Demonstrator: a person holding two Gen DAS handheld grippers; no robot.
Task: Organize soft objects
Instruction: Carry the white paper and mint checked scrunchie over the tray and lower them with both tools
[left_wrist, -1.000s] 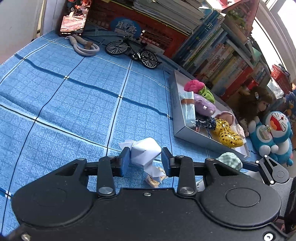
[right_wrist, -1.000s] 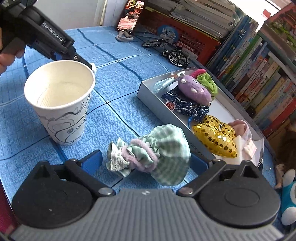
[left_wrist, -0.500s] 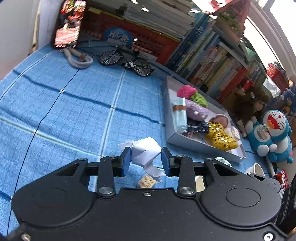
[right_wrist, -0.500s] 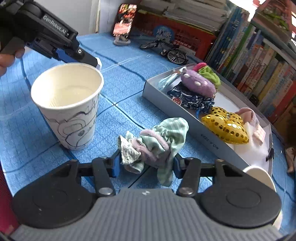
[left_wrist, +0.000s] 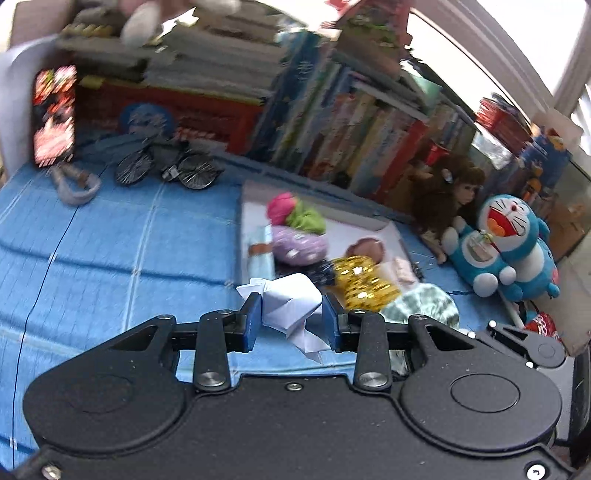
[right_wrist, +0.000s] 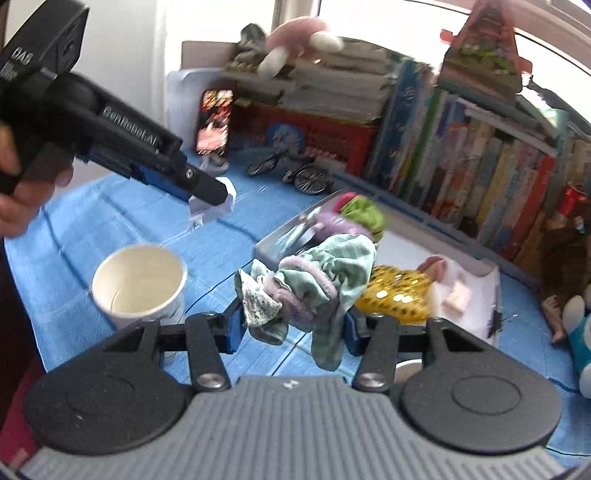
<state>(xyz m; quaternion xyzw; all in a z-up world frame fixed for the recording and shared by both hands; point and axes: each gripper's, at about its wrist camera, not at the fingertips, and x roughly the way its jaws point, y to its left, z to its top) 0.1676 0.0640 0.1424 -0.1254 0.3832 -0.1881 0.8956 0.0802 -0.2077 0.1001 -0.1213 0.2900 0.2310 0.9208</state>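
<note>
My left gripper (left_wrist: 291, 319) is shut on a white folded paper figure (left_wrist: 291, 304) and holds it in the air above the blue cloth; it also shows in the right wrist view (right_wrist: 212, 203). My right gripper (right_wrist: 293, 328) is shut on a green checked cloth pouch with a pink ruffle (right_wrist: 314, 284), lifted off the table, also seen in the left wrist view (left_wrist: 424, 304). A grey tray (left_wrist: 369, 218) beyond holds several soft toys: a purple plush (left_wrist: 299, 249), a pink and green one (left_wrist: 295, 214), a gold sequin heart (left_wrist: 364, 284).
A white paper cup (right_wrist: 140, 286) stands on the blue cloth (left_wrist: 110, 251) at the left. A model bicycle (left_wrist: 166, 166), a phone (left_wrist: 53, 114) and stacked books (left_wrist: 369, 147) line the back. A doll (left_wrist: 450, 195) and Doraemon plush (left_wrist: 506, 243) sit to the right of the tray.
Both grippers have risen with their loads and moved toward the tray. The right gripper closed on the green pouch and lifted it off the cloth.
</note>
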